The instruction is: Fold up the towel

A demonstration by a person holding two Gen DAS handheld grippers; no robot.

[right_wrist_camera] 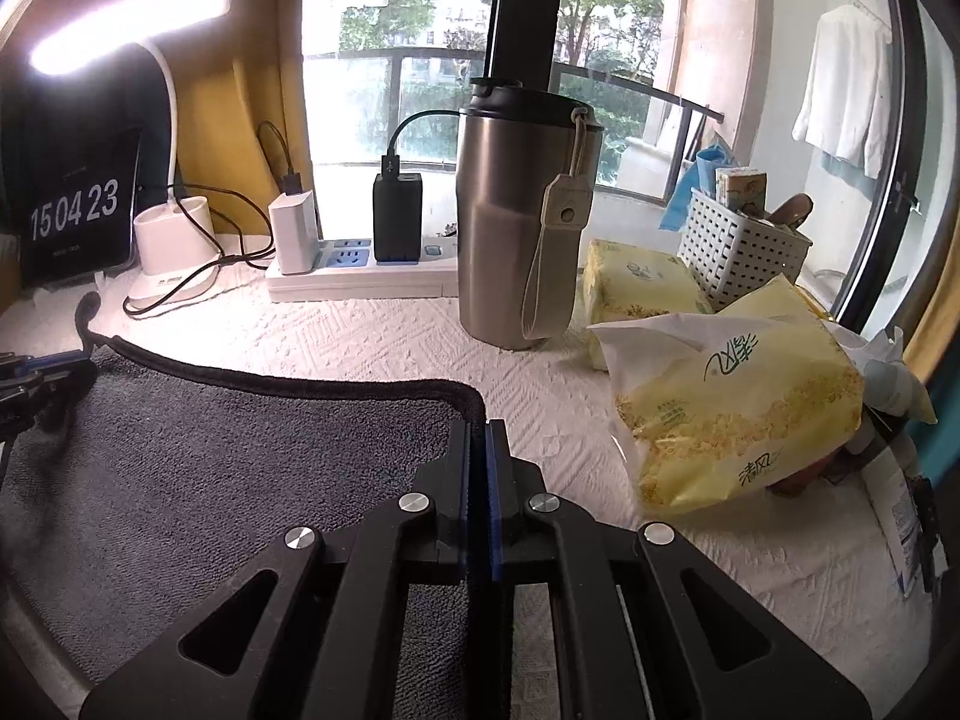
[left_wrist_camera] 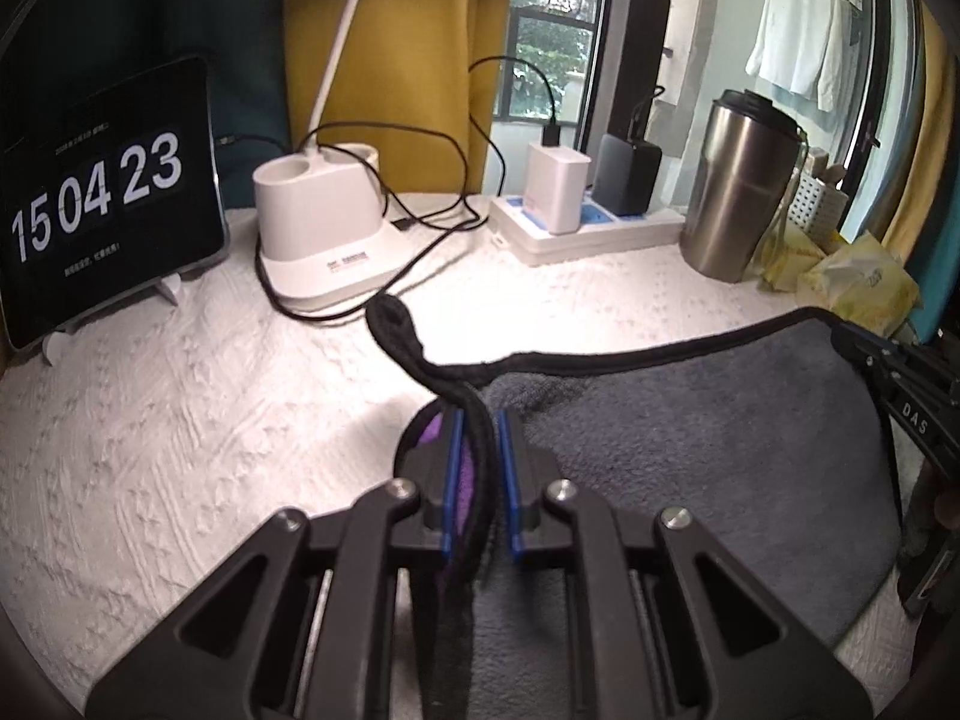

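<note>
A dark grey towel (left_wrist_camera: 690, 438) with a black hem lies spread on the white textured table cover (left_wrist_camera: 180, 420). My left gripper (left_wrist_camera: 477, 420) is shut on the towel's left corner; the bunched black hem and a purple patch show between its blue pads, and a hem loop (left_wrist_camera: 393, 315) sticks out ahead. In the right wrist view the towel (right_wrist_camera: 210, 468) stretches left, and my right gripper (right_wrist_camera: 478, 426) is shut on its far right corner. The right gripper shows at the left wrist view's right edge (left_wrist_camera: 900, 384); the left gripper shows at the right wrist view's left edge (right_wrist_camera: 36, 378).
At the back stand a tablet clock (left_wrist_camera: 102, 198), a white lamp base (left_wrist_camera: 318, 222) with cables, a power strip with chargers (right_wrist_camera: 360, 273) and a steel tumbler (right_wrist_camera: 522, 216). Yellow tissue packs (right_wrist_camera: 738, 414) and a white basket (right_wrist_camera: 744, 252) crowd the right side.
</note>
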